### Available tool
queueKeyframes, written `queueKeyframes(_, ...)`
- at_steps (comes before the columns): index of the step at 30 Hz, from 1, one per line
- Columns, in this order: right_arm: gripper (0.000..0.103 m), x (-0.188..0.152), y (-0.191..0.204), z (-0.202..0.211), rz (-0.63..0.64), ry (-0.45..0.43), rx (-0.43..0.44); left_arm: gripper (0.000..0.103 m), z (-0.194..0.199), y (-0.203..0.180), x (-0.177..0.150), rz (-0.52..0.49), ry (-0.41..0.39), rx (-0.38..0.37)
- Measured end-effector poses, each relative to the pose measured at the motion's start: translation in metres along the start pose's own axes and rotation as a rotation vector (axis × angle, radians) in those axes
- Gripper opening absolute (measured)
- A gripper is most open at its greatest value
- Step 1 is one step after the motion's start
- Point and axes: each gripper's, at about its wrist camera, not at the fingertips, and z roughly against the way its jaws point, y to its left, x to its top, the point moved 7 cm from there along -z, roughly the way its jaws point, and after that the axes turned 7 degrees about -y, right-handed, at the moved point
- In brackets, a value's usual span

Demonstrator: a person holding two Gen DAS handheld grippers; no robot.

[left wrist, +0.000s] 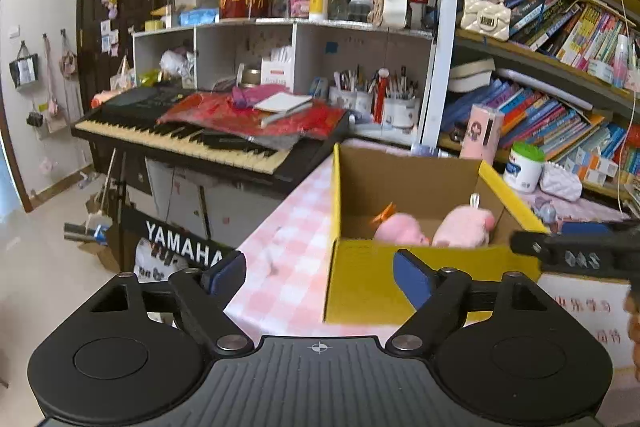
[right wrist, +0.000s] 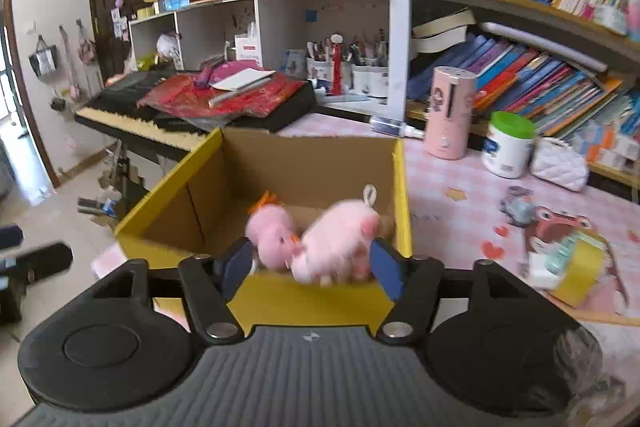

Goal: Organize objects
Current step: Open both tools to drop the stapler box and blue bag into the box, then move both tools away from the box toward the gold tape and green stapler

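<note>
An open cardboard box (right wrist: 168, 187) with yellow outer walls stands on the pink checked table. Two pink plush toys lie inside it, one with an orange tuft (right wrist: 270, 231) and a larger one with a white loop (right wrist: 336, 243), both blurred. My right gripper (right wrist: 312, 263) is open just above the box's near wall, and the toys sit beyond its blue pads, not pinched. My left gripper (left wrist: 320, 273) is open at the box's (left wrist: 360, 283) near left corner with nothing between its fingers. Both toys (left wrist: 398, 229) (left wrist: 464, 227) show over the rim.
A black keyboard (right wrist: 140, 123) piled with red cloth stands left of the table. Right of the box are a pink cylinder (right wrist: 450, 115), a green-lidded white jar (right wrist: 508, 143), a white quilted purse (right wrist: 560, 163) and a yellow tape roll (right wrist: 580, 267). Bookshelves line the right.
</note>
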Motion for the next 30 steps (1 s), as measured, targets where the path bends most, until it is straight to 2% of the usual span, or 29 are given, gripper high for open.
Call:
queueKeyframes(4, 0.086, -0.028, 0.009, 0.027, 0.032, 0.045, -0.069, 0.086, 0.008, 0.010, -0.011, -0.026, 0.040, -0.013)
queueKeyframes(7, 0.092, -0.047, 0.018, 0.048, 0.045, 0.054, -0.103, 0.088, 0.012, 0.013, -0.019, -0.045, 0.062, -0.033)
queueKeyframes(18, 0.094, -0.084, 0.046, 0.071, 0.074, 0.096, -0.167, 0.089, 0.010, 0.009, -0.046, -0.129, 0.159, -0.145)
queueKeyframes(30, 0.095, -0.104, 0.007, 0.103, -0.027, 0.139, -0.350, 0.089, 0.002, -0.036, -0.057, -0.196, 0.200, -0.328)
